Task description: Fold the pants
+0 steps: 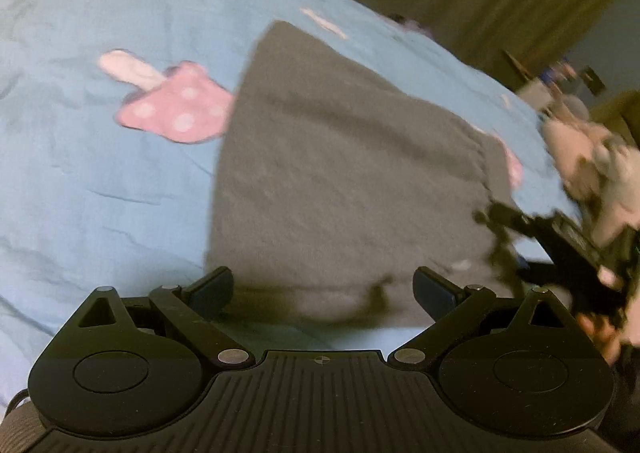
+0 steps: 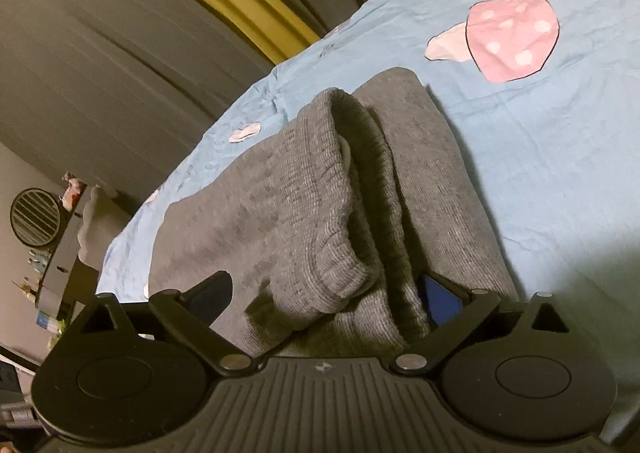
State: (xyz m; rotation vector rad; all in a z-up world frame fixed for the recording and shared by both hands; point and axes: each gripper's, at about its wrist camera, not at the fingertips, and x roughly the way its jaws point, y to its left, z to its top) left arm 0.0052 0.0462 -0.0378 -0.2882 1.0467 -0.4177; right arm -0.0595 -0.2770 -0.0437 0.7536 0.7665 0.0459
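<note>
Grey pants [image 1: 340, 181] lie folded on a bed with a light blue sheet [image 1: 80, 173] printed with pink spotted mushrooms [image 1: 176, 105]. Left wrist view is blurred: left gripper [image 1: 323, 289] hangs over the near edge of the folded stack, fingers [image 1: 210, 287] spread wide, nothing between them, pads clear of the cloth. Right gripper [image 1: 560, 249] shows at the right side of that view beside the pants, held by a hand [image 1: 600, 337]. Right wrist view: right gripper [image 2: 326, 293] is low at the stack's end, fingers [image 2: 442, 301] fully apart; a thick ribbed fold of the pants [image 2: 320, 213] sits between them, loose, not pinched, though the right pad lies against or just beside the cloth. Folded layers run away from the camera toward the bed's far edge. Curtains [image 2: 120, 33] hang beyond the bed.
</note>
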